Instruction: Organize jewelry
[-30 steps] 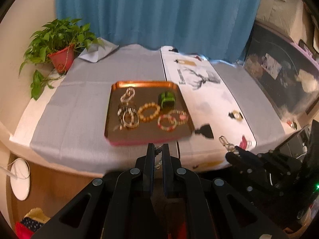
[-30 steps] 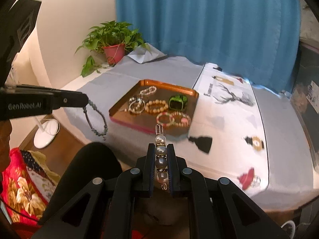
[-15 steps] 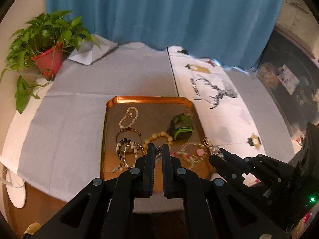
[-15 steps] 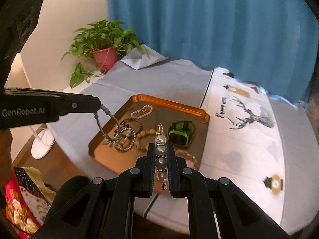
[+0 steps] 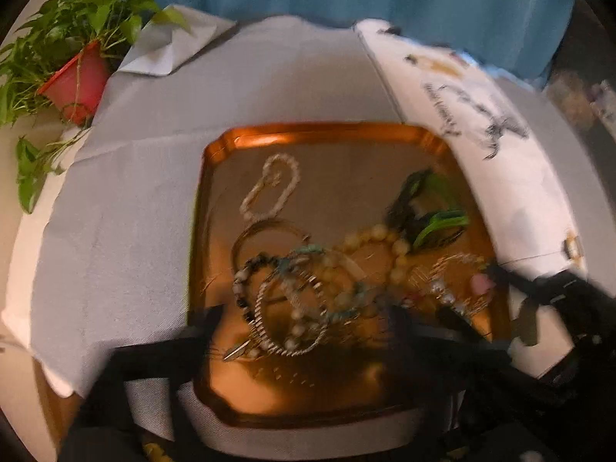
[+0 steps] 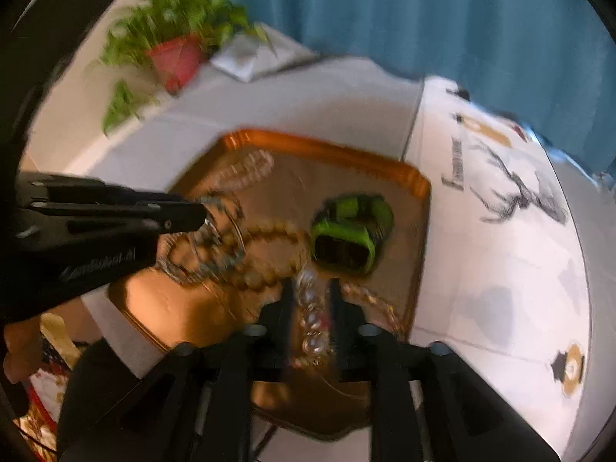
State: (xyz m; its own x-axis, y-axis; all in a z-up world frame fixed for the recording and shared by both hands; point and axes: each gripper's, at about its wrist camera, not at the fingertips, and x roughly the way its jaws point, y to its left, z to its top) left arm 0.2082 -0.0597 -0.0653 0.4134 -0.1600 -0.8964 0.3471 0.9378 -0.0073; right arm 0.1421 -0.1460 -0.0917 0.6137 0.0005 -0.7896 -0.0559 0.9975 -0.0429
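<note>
1. We note one copper-coloured metal tray with cut corners (image 5: 215, 146) lying on the counter's grey cloth (image 5: 127, 192). All the loose jewellery sits inside it.
2. Contents counted as far as blur allows: one white pearl bracelet (image 5: 271, 188), one cream beaded bracelet (image 5: 379, 238), one green-and-black watch (image 5: 431, 211), and a tangle of thin bangles and bead strands (image 5: 285, 300) we cannot count.
3. Left gripper (image 5: 304, 315): jaws have just been opening and stand wide apart over the tray; the turquoise bead bracelet (image 5: 308, 250) lies among the tangle.
4. Right gripper (image 6: 312, 308): jaws have just been opening; the large-pearl chain bracelet (image 6: 313, 315) sits between them, and we cannot tell whether the pads touch it.
</note>
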